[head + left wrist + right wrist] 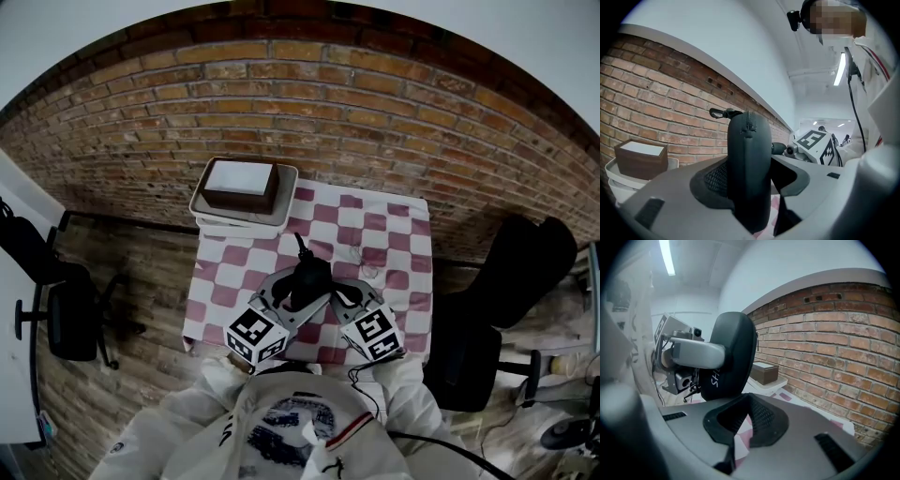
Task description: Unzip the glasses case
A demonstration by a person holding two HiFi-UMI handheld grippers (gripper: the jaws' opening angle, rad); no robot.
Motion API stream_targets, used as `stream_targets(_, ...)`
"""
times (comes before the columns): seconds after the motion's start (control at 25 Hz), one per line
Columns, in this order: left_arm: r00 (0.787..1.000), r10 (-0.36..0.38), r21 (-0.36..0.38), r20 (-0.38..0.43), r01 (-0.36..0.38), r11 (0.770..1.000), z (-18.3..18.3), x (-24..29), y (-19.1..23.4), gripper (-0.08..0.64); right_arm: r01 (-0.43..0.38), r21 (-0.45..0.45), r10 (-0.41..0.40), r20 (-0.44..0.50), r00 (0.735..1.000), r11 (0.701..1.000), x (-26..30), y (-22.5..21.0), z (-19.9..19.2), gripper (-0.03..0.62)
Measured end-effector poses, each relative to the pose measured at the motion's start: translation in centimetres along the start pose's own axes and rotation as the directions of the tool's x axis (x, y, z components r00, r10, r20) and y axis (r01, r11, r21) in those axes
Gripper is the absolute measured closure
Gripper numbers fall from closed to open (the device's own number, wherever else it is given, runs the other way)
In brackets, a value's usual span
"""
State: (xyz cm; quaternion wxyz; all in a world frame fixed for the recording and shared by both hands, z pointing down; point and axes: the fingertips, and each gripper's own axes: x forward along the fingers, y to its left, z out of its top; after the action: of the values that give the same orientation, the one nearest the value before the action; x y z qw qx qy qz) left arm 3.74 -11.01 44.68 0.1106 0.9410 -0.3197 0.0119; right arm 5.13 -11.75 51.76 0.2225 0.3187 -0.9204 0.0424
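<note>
A: Looking for the glasses case.
B: Up above the desk, stood on end, pinched across its middle by the left tool. Clear of the pink-and-white checked top.
A: And the zip?
B: Seen edge-on in the left gripper view: zipper running down the narrow black edge, facing back toward the camera, shut along the part in view. Also a small black loop or clip at the top end; cannot tell which.
A: Checking the right tool next.
B: Pressed fully together, gripping nothing, only the desk's checks showing beneath. Pointed somewhat downward, close beside the case on its right, not touching it in the right gripper view.
A: Anything else on the desk?
B: At the far left corner, white stacked trays with a brown box on top, hard against the brick wall. Off the desk, a black chair to the left and another to the right.
</note>
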Motion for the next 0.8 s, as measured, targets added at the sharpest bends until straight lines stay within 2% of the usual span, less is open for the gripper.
stream_targets(0.48, 0.997, -0.055, -0.001, 0.049, 0.055, 0.998, 0.3, -1.9, 0.2, 0.311, 0.044, 0.069, -0.045, 0.011, 0.999, 0.997, 0.6, 2.4, 0.8, 0.581)
stream_targets(0.8, 0.997, -0.075, 0.003, 0.035, 0.075, 0.997, -0.4, -3.1, 0.7, 0.311, 0.075, 0.072, -0.075, 0.0, 0.997, 0.995, 1.4, 3.4, 0.4, 0.581)
